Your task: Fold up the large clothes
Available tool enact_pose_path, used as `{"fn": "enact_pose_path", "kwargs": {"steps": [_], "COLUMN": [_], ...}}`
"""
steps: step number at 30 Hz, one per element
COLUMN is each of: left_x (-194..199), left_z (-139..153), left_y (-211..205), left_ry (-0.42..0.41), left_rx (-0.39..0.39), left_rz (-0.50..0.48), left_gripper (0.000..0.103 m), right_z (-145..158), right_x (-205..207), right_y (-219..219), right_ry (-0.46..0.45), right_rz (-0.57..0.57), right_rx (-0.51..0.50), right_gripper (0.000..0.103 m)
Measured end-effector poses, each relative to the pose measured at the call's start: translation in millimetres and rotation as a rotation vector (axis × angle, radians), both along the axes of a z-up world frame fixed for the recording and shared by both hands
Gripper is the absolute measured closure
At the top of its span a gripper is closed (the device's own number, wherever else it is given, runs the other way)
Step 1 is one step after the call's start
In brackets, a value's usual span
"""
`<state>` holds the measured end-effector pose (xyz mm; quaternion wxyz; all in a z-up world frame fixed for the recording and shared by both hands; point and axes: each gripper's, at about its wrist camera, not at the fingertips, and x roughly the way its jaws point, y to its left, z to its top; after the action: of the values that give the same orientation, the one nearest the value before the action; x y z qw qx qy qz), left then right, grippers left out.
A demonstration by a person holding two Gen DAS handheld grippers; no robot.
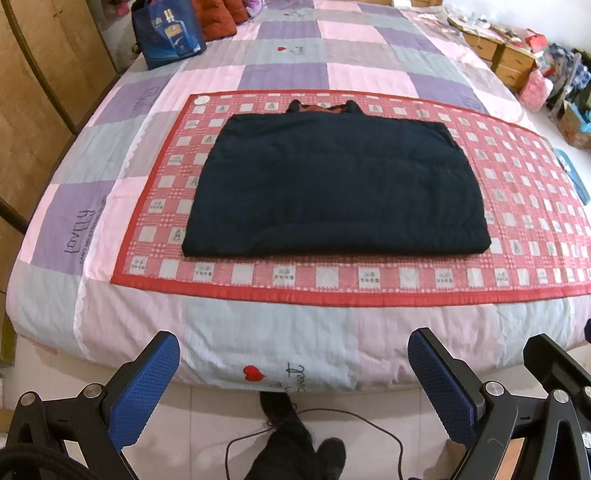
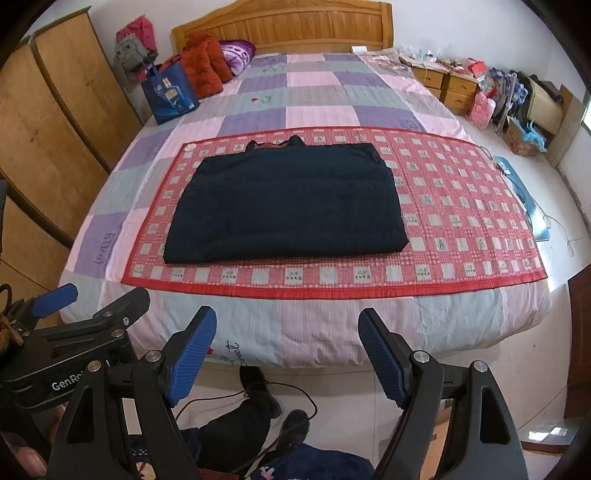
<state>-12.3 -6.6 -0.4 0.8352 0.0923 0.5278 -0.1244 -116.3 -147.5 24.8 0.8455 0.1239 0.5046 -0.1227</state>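
Folded dark navy quilted garment (image 1: 325, 184) (image 2: 284, 203) lying flat as a broad rectangle on a red-and-white checked mat (image 1: 517, 206) (image 2: 461, 206), left of the mat's centre. Long axis running side to side across the bed; collar with reddish lining (image 1: 320, 108) (image 2: 275, 145) pointing toward the wooden headboard (image 2: 288, 29). Near edge a thick straight fold, parallel to the mat's red border. Bare mat to the right, pink, purple and grey patchwork quilt (image 1: 288, 70) (image 2: 317, 88) all around.

Left gripper (image 1: 295, 391) held off the bed's foot above the floor, blue pads spread wide, gripping nothing. Right gripper (image 2: 288, 354) likewise spread and unladen, just beside it.

Blue shopping bag (image 1: 170, 33) (image 2: 168, 94) and orange padded jacket (image 2: 207, 62) far back on the left. Wooden wardrobe (image 2: 55, 122) along the left; cluttered drawers (image 2: 454, 85) on the right.
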Motion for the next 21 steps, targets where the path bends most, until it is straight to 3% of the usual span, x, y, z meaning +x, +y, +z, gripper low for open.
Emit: {"fn": "enact_pose_path", "kwargs": {"steps": [21], "left_x": [-2.4], "left_z": [1.8], "left_y": [-4.2], "left_ry": [-0.021], "left_rx": [0.008], "left_rz": [-0.014], "left_gripper": [0.001], "right_z": [-5.5], "right_x": [-4.3], "right_y": [-5.7], "right_ry": [-0.004], "right_rz": [0.000], "right_rx": [0.007], "right_gripper": [0.021]}}
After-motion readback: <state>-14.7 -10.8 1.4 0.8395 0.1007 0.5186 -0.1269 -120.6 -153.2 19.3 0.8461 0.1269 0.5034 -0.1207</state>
